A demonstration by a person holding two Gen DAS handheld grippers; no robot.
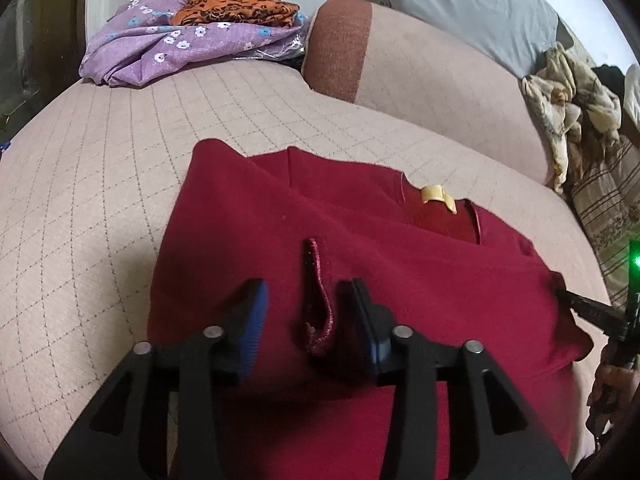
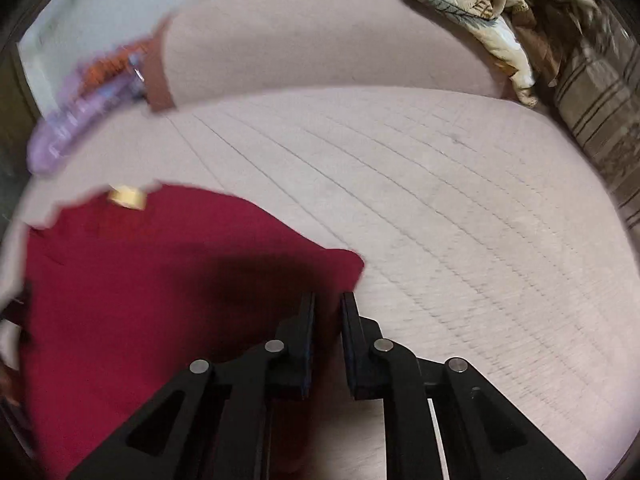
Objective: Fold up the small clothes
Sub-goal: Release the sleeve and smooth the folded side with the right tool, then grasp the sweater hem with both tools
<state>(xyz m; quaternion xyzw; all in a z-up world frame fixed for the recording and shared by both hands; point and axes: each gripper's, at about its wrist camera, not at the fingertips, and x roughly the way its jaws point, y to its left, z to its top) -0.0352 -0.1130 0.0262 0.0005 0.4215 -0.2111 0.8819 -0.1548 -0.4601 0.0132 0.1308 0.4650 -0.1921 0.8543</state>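
Left wrist view: 1 dark red garment (image 1: 360,272) lies spread on the pink quilted bed cover (image 1: 100,184), w/ 1 yellowish neck label (image 1: 438,196) at its far edge and 1 glittery red loop (image 1: 318,304) lying on top. Left gripper (image 1: 308,312) hangs just above the garment, jaws apart, the loop between them but the 2 blue pads (image 1: 252,328) not pressing it. Beyond the garment, far left: 1 purple floral cloth (image 1: 168,52) w/ 1 orange-black patterned cloth (image 1: 236,10) on it. Straight beyond: 1 pink bolster (image 1: 432,92) w/ a rust-brown end; 1 grey pillow (image 1: 476,4) behind that. Far right of the garment: 1 crumpled beige floral cloth (image 1: 568,116) and a striped cushion (image 1: 604,204). At the garment's right edge the tip of the other gripper and part of a hand (image 1: 612,384) show. Right wrist view (motion-blurred): the same garment (image 2: 132,292) fills lower left, label (image 2: 128,197) at its far edge. Right gripper (image 2: 328,304) sits at the garment's right corner, jaws nearly together w/ a narrow gap; can't tell if cloth is pinched. Bed cover (image 2: 460,220) is to the right of the garment; the bolster (image 2: 320,36), purple cloth (image 2: 72,128) and beige cloth (image 2: 472,8) are beyond it.
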